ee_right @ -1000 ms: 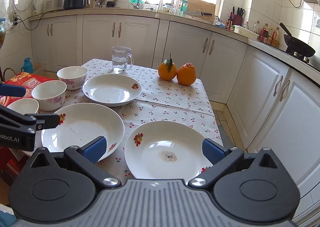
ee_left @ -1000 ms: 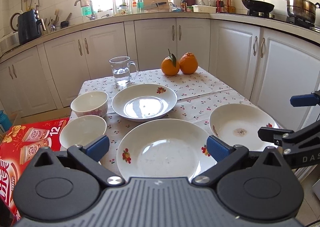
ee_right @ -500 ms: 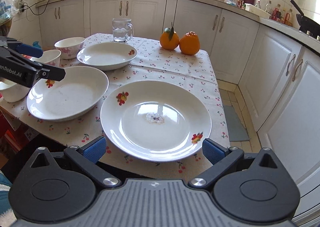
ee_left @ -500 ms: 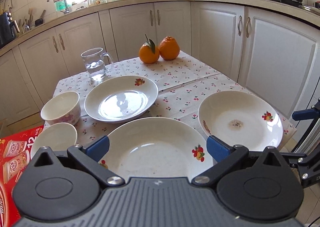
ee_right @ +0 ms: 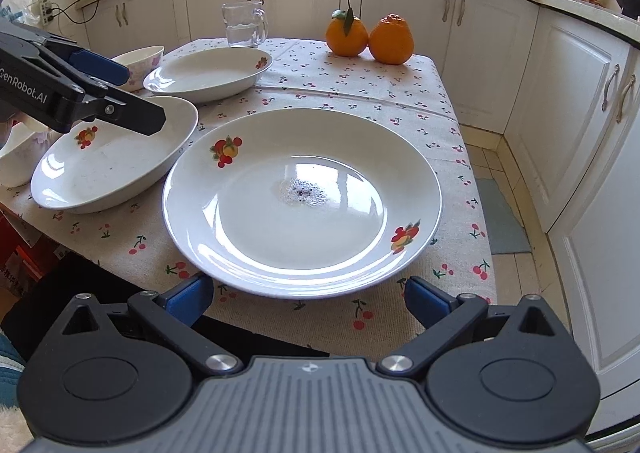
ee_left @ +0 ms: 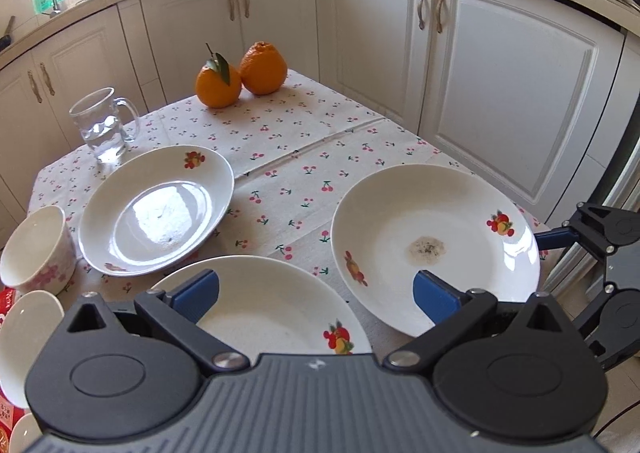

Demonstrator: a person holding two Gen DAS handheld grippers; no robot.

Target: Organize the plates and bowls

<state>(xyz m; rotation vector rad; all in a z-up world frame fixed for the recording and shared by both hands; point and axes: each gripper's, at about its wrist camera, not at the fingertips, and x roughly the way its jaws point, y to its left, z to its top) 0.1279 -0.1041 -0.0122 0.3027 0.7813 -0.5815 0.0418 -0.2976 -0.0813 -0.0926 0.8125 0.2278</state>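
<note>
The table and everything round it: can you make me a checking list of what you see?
Surface: table under a cherry-print cloth.
Job's things: stained plate nearest the right gripper; near plate under the left gripper; far plate behind it; flowered bowl by the far plate; two more bowls at the left edge.
Clutter: glass mug with water; two oranges touching.
Grippers: left gripper open over the near plate; right gripper open at the stained plate's rim, holding nothing.
Cables: a black cable hangs from the counter.
Surroundings: white cabinets, red box on the floor.
</note>
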